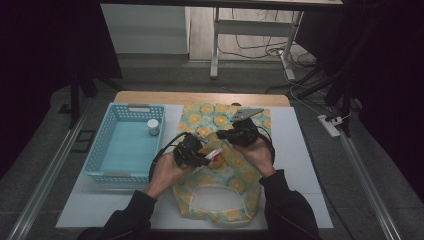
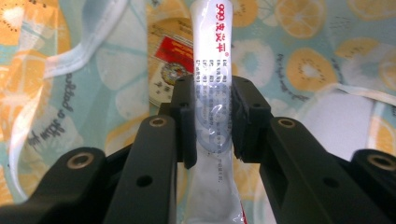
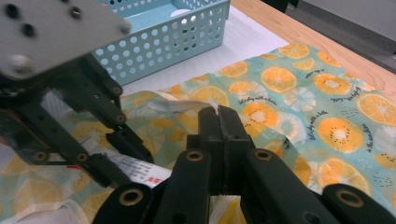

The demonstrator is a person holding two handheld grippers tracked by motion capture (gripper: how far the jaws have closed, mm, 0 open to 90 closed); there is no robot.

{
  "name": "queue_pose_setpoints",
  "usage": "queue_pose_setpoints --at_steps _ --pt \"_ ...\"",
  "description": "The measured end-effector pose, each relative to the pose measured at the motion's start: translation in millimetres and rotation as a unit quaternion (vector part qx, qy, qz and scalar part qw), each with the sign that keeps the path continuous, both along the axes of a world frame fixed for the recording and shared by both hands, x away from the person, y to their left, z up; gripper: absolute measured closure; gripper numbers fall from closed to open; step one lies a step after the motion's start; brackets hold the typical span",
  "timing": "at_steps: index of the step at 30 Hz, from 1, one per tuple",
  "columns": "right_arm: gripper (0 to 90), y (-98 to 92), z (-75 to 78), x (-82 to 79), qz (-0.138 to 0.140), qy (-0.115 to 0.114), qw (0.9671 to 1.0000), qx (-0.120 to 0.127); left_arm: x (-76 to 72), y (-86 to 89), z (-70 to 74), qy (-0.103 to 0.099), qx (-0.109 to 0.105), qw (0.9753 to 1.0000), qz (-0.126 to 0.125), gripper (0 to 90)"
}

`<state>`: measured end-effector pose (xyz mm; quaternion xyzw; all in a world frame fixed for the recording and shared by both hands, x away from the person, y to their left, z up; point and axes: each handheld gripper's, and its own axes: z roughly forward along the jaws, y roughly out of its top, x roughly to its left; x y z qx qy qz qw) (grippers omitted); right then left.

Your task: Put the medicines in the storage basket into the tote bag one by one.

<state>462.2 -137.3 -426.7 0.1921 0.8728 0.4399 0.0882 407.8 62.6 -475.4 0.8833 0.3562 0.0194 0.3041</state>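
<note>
A white ointment tube (image 2: 211, 42) with red print is clamped between the jaws of my left gripper (image 2: 212, 93), above a fruit-print fabric bag (image 2: 303, 70). A flat packet with a red label (image 2: 169, 51) lies under the tube. In the high view the left gripper (image 1: 196, 151) and the tube (image 1: 216, 152) hover over the bag (image 1: 235, 175) at the table's centre. My right gripper (image 3: 218, 113) is shut on the bag's white-trimmed edge (image 3: 184, 105), lifting it. It sits just right of the left one (image 3: 105, 151) in the high view (image 1: 229, 135).
A light-blue perforated basket (image 1: 102, 155) stands at the left on a white mat, with a small white bottle (image 1: 153, 127) inside. The basket's wall (image 3: 163, 39) is beyond the bag. The bag's round white-rimmed opening (image 1: 216, 200) lies near the front edge.
</note>
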Motion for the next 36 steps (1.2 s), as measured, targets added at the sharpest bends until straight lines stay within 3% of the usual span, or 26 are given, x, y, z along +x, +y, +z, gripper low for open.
queue_pose_setpoints --at_steps 21,36 --pt "90.0 3.9 -6.0 1.7 -0.01 0.004 0.9999 -0.007 30.9 2.6 -11.8 -0.006 0.027 0.9988 0.041 73.2" --pt "90.0 5.0 -6.1 1.5 -0.015 0.002 0.9999 -0.005 46.2 5.0 -22.3 0.006 0.047 0.9968 0.065 73.2"
